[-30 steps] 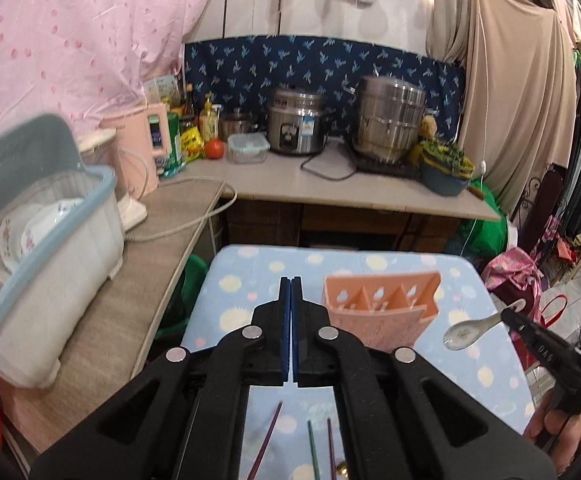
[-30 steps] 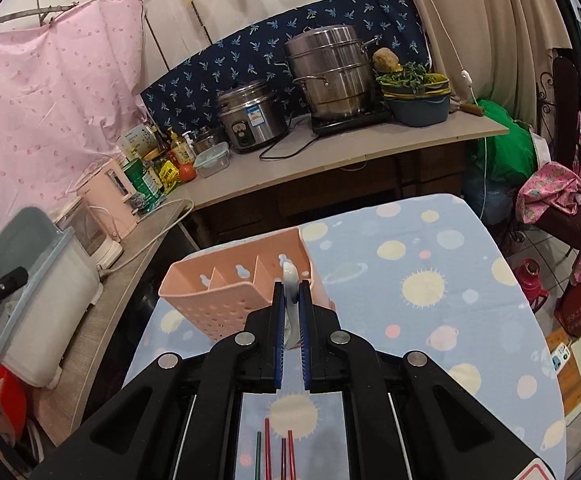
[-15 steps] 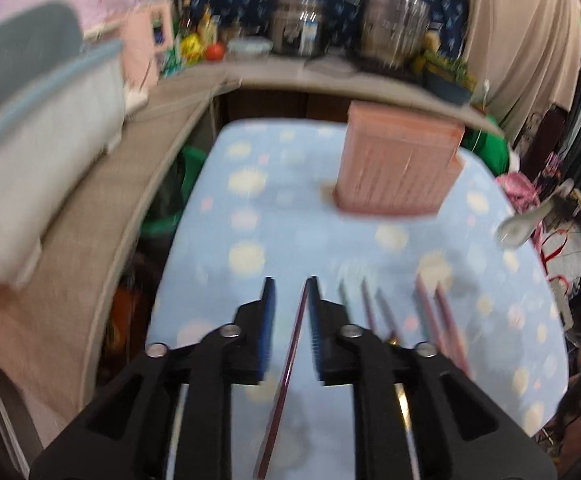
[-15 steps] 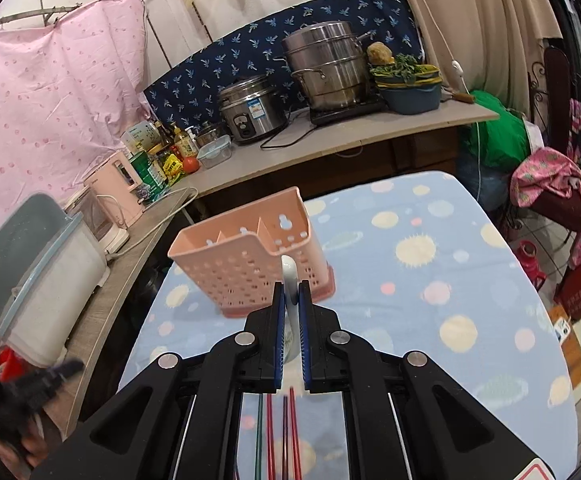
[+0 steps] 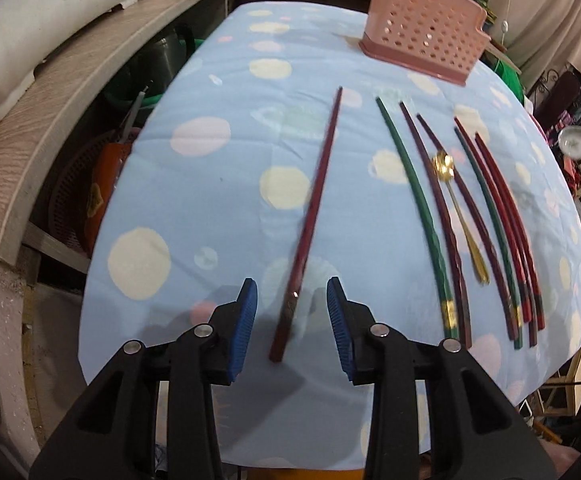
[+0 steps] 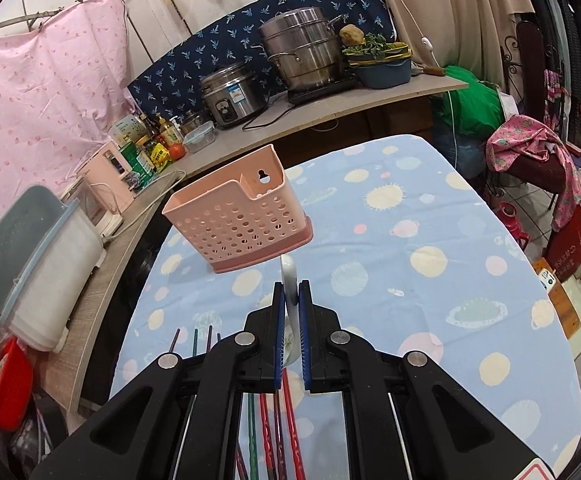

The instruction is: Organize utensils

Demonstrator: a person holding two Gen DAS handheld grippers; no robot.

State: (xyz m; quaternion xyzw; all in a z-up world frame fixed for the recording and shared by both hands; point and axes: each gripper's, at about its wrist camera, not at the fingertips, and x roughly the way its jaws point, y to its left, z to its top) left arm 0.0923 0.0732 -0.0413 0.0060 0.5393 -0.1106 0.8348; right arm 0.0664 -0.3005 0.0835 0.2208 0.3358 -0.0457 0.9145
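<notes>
A pink perforated utensil holder (image 5: 424, 38) (image 6: 236, 224) stands at the far side of the blue dotted table (image 5: 210, 168). My left gripper (image 5: 292, 304) is open, its blue pads on either side of the near end of a dark red chopstick (image 5: 314, 208) that lies on the cloth. Several more chopsticks (image 5: 418, 200) and a gold spoon (image 5: 456, 208) lie to the right. My right gripper (image 6: 290, 296) is shut on a white ceramic spoon (image 6: 289, 280), held above the table in front of the holder; the spoon also shows at the right edge of the left wrist view (image 5: 574, 142).
A wooden counter (image 5: 50, 92) runs along the table's left side with a white and grey dish bin (image 6: 38, 264). A back counter holds a rice cooker (image 6: 230, 94), a steel steamer pot (image 6: 302, 54) and bottles. A chair with pink cloth (image 6: 530, 156) stands at the right.
My left gripper has tipped down to the table, opened, and come around the near end of the dark red chopstick. My right gripper has drawn back from the holder with the white spoon.
</notes>
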